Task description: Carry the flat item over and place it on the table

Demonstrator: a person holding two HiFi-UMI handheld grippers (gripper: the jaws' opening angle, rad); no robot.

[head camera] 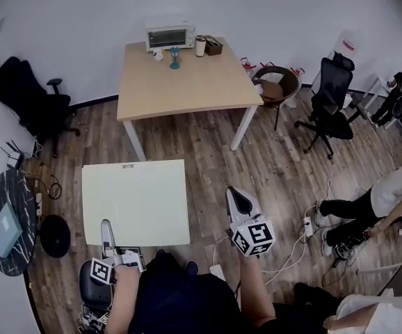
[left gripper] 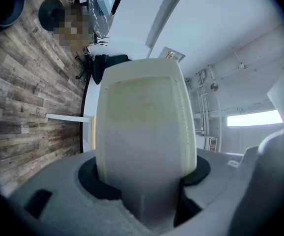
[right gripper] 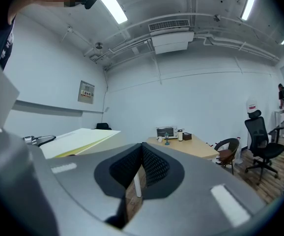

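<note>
Lower left of frame: board [head camera: 135, 200] clamped at near edge by left gripper [head camera: 106, 229], carried above floor. Right gripper [head camera: 236, 193] jaws together, empty. Table [head camera: 187, 82] upper ctr not yet reached; carry + set-down left.

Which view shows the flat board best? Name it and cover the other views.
The head view: the whole flat board shows from above, its near edge clamped by the left hand-held gripper. The right gripper view catches it slanted at the left. The left gripper view's own jaw hides nearly all of it.
</note>
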